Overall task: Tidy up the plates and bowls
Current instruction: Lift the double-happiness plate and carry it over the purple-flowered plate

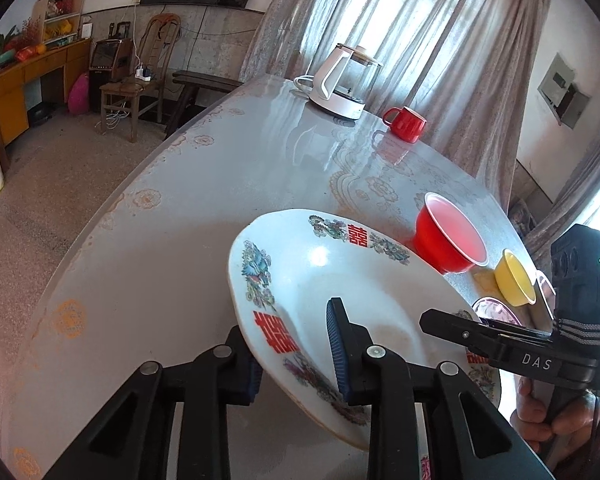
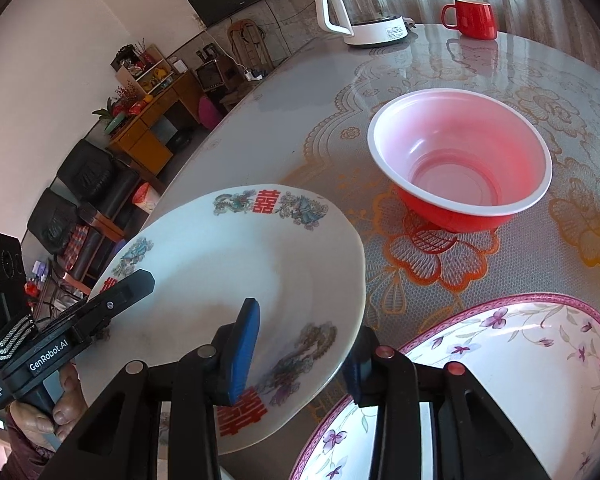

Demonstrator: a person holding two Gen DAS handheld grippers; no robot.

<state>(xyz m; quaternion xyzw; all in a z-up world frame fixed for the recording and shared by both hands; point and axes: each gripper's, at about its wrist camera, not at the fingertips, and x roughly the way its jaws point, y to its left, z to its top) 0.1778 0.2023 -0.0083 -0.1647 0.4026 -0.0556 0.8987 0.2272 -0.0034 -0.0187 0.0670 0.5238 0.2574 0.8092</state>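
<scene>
Tilting above the surface (image 1: 148, 264), the white plate (image 1: 340, 280) with red characters fills the lower middle of both views. The left gripper (image 1: 296, 352) has its jaws pinching the plate's near rim, and the right gripper (image 2: 296, 356) pinches the opposite rim. The red bowl (image 2: 460, 160) stands at upper right of the right view, the flowered plate (image 2: 520, 360) at lower right.
</scene>
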